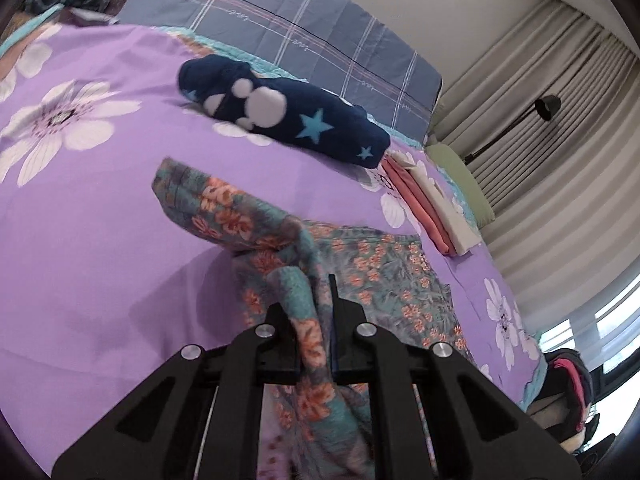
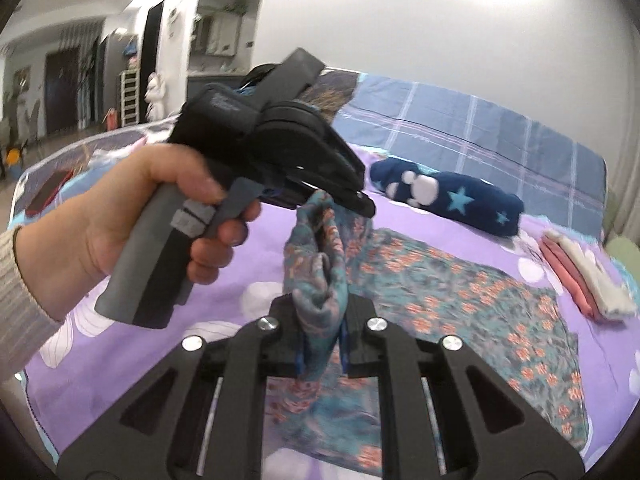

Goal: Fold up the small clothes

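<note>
Above the purple flowered bedspread [image 1: 100, 220], both grippers pinch the teal floral garment [image 2: 460, 280]: the left gripper [image 1: 316, 312] has its jaws narrowed on a bunched fold, and the right gripper [image 2: 322, 320] has its jaws clamped on another gathered edge close beside it. Most of the garment lies spread on the bed, its gripped part lifted, while a navy star-print roll [image 1: 288, 116] lies farther back and a folded pink and cream stack [image 2: 584, 276] sits off to the right.

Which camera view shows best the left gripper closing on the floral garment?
The right wrist view: the left gripper appears from the side, pinching the floral garment. The left wrist view shows only its own fingers around bunched cloth.
</note>
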A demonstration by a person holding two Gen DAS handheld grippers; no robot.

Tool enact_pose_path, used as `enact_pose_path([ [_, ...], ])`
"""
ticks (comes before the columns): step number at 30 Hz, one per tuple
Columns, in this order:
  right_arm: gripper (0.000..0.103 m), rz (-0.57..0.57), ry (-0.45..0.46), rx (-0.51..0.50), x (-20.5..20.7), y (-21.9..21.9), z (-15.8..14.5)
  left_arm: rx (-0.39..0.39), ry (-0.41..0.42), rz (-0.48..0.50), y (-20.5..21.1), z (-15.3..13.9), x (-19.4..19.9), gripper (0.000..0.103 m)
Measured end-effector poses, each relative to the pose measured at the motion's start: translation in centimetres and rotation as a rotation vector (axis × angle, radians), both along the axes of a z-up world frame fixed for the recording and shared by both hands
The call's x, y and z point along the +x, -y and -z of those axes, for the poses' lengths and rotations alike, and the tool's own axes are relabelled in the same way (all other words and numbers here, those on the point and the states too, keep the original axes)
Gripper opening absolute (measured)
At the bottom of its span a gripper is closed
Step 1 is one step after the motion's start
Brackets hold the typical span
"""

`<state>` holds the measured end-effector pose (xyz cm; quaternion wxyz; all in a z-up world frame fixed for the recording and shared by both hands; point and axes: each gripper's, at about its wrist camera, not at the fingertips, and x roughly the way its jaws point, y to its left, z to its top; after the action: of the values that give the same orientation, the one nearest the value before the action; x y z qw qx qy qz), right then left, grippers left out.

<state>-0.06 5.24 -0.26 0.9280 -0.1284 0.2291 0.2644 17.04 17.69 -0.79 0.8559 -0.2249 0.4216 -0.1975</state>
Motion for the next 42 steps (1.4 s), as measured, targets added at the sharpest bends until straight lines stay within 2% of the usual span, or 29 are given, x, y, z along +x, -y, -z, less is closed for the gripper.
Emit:
enact_pose_path([
  [7,0.012,0.104,-0.042,0.151,1.5,8.2,-0.5,0.098,0.035,0.040,8.1,-1.5,1.5,0.009],
  [14,0.012,0.189,-0.086,0.250,2.7,15.4,-0.1,0.167,0.035,0.123,16.8,-1.2,3.5,0.009],
  [26,0.011,0.373,-0.194,0.365,3.9,26.0,3.0,0.196,-0.034,0.242,27.4,2.7,6.0,0.009],
  [29,0.011,0.404,-0.211,0.381,3.9,27.7,3.8,0.222,-0.039,0.266,29.1,3.2,6.0,0.009],
  [32,0.011,0.409,-0.227,0.402,3.8,28.6,4.3,0.283,-0.049,0.288,30.5,4.2,5.9,0.010],
  [34,0.011,0.405,-0.251,0.422,3.8,29.0,4.9,0.304,-0.042,0.293,30.8,4.5,5.8,0.023],
  [36,0.012,0.411,-0.276,0.438,4.0,29.6,5.7,0.288,-0.026,0.285,30.6,4.1,5.4,0.051],
  [38,0.012,0.412,-0.320,0.474,4.3,30.3,6.6,0.292,0.015,0.256,30.2,3.0,4.6,0.060],
  [42,0.012,0.385,-0.392,0.556,4.8,31.8,7.9,0.361,0.105,0.228,27.9,0.8,0.5,0.068],
])
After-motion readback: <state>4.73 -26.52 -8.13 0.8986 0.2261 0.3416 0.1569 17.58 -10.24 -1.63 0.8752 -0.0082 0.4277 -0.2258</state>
